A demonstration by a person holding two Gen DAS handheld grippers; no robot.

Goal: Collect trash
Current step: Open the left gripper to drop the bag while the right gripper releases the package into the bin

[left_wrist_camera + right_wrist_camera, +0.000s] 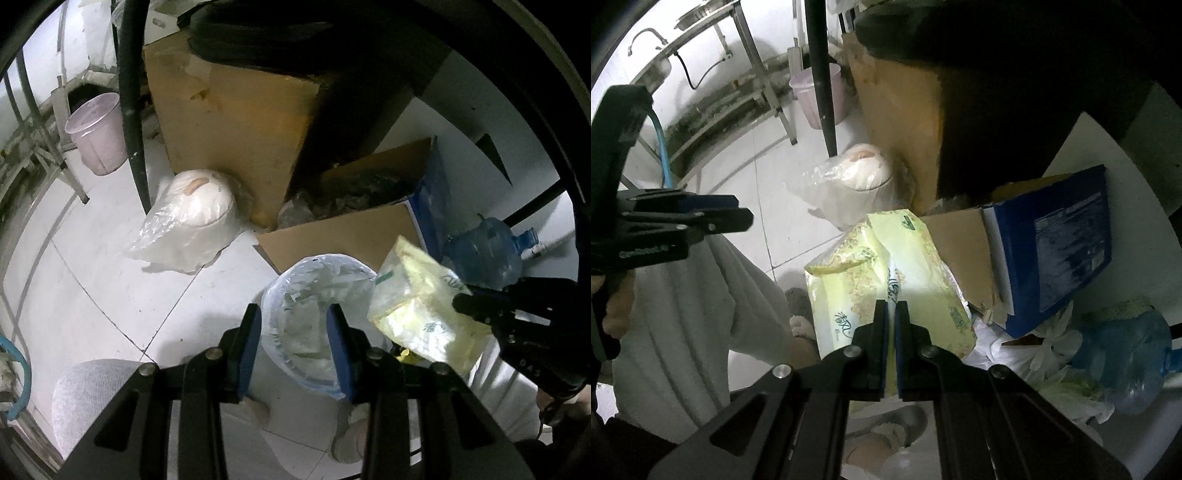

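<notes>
The right gripper [893, 314] is clenched on a pale yellow tissue pack [871, 273], its jaws pinching a thin fold of the plastic wrapper at the pack's near edge. The pack hangs in the air over the tiled floor [110, 288], just in front of the open flap of a cardboard box [960, 254] with a blue printed side. In the left wrist view the same pack sits just right of a clear bag [317, 295] whose mouth gapes upward.

The left gripper [293, 332] stands partly apart, one blue pad on each side of the bag's rim. Whether the pads truly press the film cannot be told.

The pack looks light and soft: a crinkled, glossy wrapper that sags where it is slack. Such film is probably slippery, so a pinch on a doubled seam or fold, as here, seems the safest hold; squeezing the body would only crush it. The bag is flimsy too and is likely to collapse unless its rim is kept spread.
</notes>
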